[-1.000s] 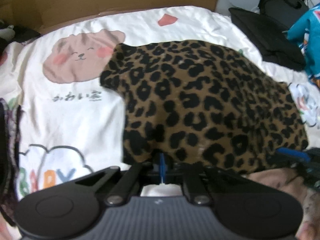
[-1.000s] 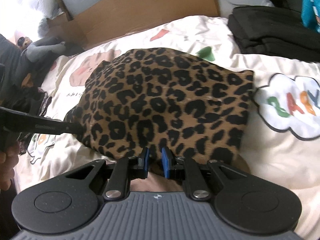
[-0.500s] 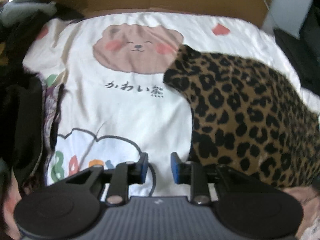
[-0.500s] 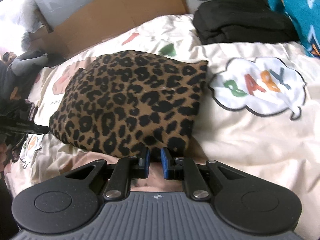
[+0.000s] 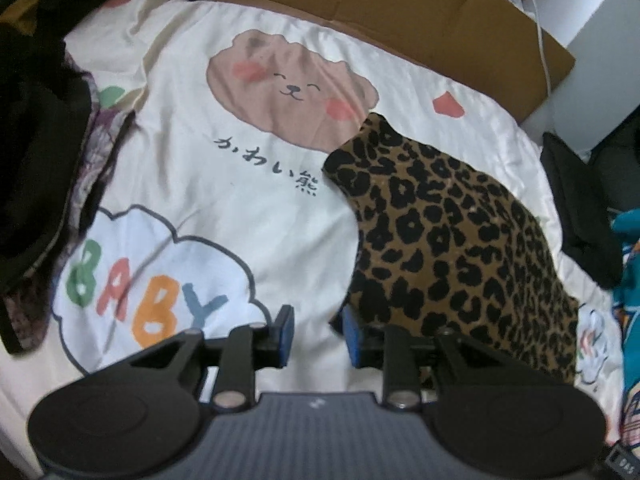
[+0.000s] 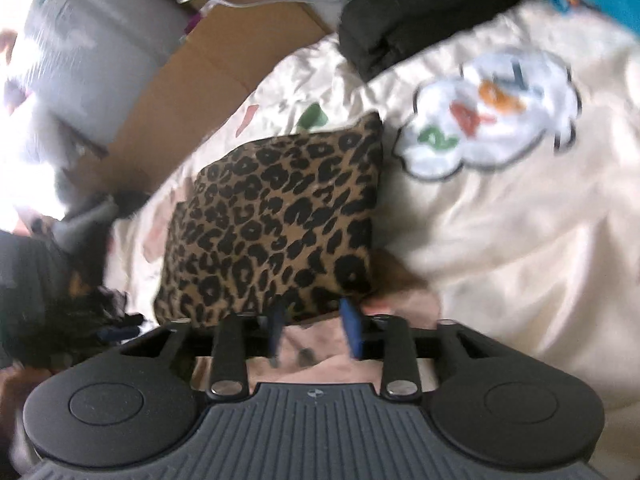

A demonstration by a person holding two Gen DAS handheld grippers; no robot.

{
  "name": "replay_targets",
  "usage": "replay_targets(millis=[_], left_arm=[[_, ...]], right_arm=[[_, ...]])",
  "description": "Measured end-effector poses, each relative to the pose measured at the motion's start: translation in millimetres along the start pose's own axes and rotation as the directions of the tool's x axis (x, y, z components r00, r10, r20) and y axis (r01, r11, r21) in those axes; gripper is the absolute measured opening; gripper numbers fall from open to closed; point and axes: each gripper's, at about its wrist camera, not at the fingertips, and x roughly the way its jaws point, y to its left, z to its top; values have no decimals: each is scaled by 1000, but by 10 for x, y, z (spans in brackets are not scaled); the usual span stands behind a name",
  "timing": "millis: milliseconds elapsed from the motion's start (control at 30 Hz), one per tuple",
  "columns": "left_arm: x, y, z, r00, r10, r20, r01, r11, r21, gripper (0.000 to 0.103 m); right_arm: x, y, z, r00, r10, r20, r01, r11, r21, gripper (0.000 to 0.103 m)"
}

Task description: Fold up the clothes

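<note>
**Leopard garment lies folded on the bedspread, both grippers free of it**

The leopard-print garment lies as a compact folded block on the cream bedspread, one corner overlapping the edge of the printed bear face; in the right wrist view the same garment reads as a rough rectangle, its near edge just beyond the fingers.

The left gripper stands narrowly parted with nothing between its blue pads; its jaws have just been opening; bare bedspread shows through the gap, and the right-hand finger sits just beside the garment's near corner, whether touching I cannot tell; to its left is the cloud print with the letters "BABY".

The right gripper is moderately parted, its jaws having just been opening too; the picture is blurred, and the gap shows a pinkish-tan surface rather than the leopard cloth, so nothing is clamped.

A cardboard box lies along the far edge of the bed; a folded black garment rests at the far right; dark clothing is heaped at the left edge.
</note>
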Motion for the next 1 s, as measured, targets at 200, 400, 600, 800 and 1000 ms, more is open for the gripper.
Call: replay_targets(millis=[200,400,600,800,1000], left_arm=[[41,12,-32,999,-35,-19,34,999,-22,30],[63,5,-97,996,-87,-30,86,996,-24,36],[115,43,-148,993,-105,-48,102,993,-53,37],[163,152,-170,988,-142,-67,131,980,-147,37],[221,235,-219,978,-196,-76,171,952,-252,37]], right_arm=[[153,-172,-27,998,67,21,-69,973,219,54],[282,-401,-66,993,103,49,-114,892,438,54],[410,-453,-54,993,102,62,-119,854,506,53],[438,-509,-65,993,105,62,-122,845,520,17],[405,-504,-95,990,116,75,-138,856,499,17]])
